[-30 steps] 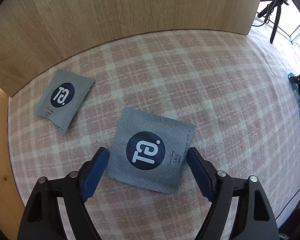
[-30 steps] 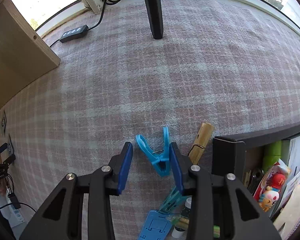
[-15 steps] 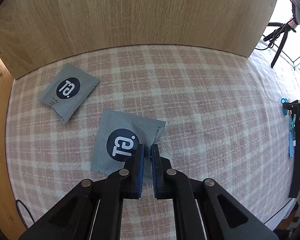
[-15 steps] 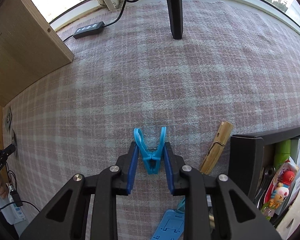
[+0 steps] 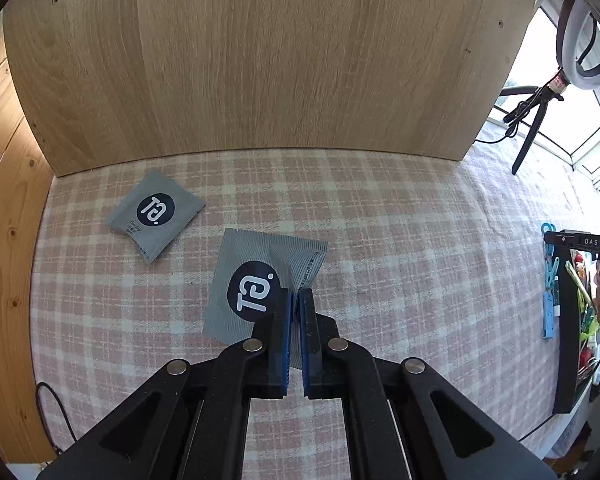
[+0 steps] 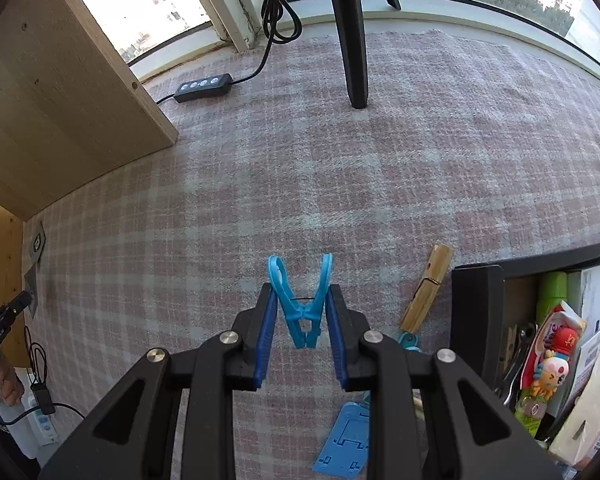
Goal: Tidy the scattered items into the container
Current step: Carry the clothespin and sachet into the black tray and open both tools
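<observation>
The cloth (image 5: 400, 216) under me is a soft woven plaid, pink and cream, faintly fuzzy; a pale oak-grained board (image 5: 260, 60) stands along its far edge at twelve o'clock; the sachets are flat squares of ribbed grey foil, each printed with a dark round logo.

My left gripper (image 5: 296, 300) has its blue-padded jaws pressed nearly together, clamped on the right-hand edge of the nearer sachet (image 5: 256, 280), which buckles slightly where I pinch it; its logo sits at about eleven o'clock from my fingertips; the second sachet (image 5: 154, 212) lies flat on the cloth farther off at ten o'clock, well apart from the first.

My right gripper (image 6: 302, 308) holds its jaws a modest way apart, closed against the two splayed handles of a glossy blue plastic clothespin (image 6: 302, 304); the peg stands between my pads with its handles pointing to twelve o'clock and its nose towards me; a plain wooden clothespin (image 6: 426, 290) lies on the cloth at two o'clock, just beside the black container (image 6: 476, 320); the container's matt wall rises at three o'clock, already stuffed with colourful packets; a flat blue plastic stand (image 6: 346, 444) lies on the cloth beneath my right finger at five o'clock.
</observation>
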### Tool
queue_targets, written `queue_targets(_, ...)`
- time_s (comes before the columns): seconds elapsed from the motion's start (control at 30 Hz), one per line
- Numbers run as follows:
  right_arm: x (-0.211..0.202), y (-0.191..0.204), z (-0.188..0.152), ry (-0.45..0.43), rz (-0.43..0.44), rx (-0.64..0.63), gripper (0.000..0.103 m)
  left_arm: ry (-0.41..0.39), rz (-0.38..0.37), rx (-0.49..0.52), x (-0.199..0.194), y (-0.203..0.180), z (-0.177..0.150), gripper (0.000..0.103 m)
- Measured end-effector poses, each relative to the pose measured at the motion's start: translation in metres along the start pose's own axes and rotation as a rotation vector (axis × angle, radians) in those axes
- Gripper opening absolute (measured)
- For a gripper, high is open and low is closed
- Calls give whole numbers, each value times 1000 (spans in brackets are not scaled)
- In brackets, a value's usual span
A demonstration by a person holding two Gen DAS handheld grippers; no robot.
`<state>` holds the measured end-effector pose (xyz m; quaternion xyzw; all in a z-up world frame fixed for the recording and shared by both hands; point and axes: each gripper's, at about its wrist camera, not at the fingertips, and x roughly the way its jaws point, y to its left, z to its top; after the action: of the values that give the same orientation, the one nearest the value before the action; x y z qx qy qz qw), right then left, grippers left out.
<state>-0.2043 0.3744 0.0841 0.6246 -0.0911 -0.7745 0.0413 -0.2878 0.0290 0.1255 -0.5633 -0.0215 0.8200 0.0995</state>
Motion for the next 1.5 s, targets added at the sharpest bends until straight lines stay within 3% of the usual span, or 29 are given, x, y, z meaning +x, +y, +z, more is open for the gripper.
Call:
queue_targets(0.1,-10,2,-6,-17,5,-3,24,-22,-22,14,-29,-19,-8,3)
queue_targets(0.17,-24,-2,-11,-33,9,-4,24,-39,-46,36,-63,-18,-38,3)
queue_targets(0.2,-31,-4,-13,-41,12,1,24,-47,-61,47,-59,-29,-58,3)
queue_targets(0.3,-38,-20,-5,-69,18,18,24,-78,-120,100,-60,-41,-72,3)
queue_targets(0.5,-67,-59,-12,-143,-14,82,24,-91,-270,244,-54,-140,-86,3)
queue_targets(0.8,-141,-176,-54,-235,-99,249,25,-37,-496,503,-66,-314,-131,3)
queue_targets(0.93,-163,-222,-76,-266,-128,328,24,3,-558,615,-69,-381,-162,3)
queue_targets(1.07,-170,-258,-91,-273,-157,387,25,9,-573,722,-75,-434,-194,3)
queue_targets(1.27,-165,-291,-97,-269,-174,440,24,9,-580,776,-73,-487,-221,3)
queue_targets(1.37,-162,-296,-95,-274,-174,433,25,13,-564,764,-66,-503,-225,16)
queue_targets(1.4,-161,-296,-94,-276,-172,422,26,43,-568,755,-61,-506,-224,35)
queue_targets(1.5,-159,-299,-91,-265,-181,427,33,44,-567,724,-57,-501,-219,37)
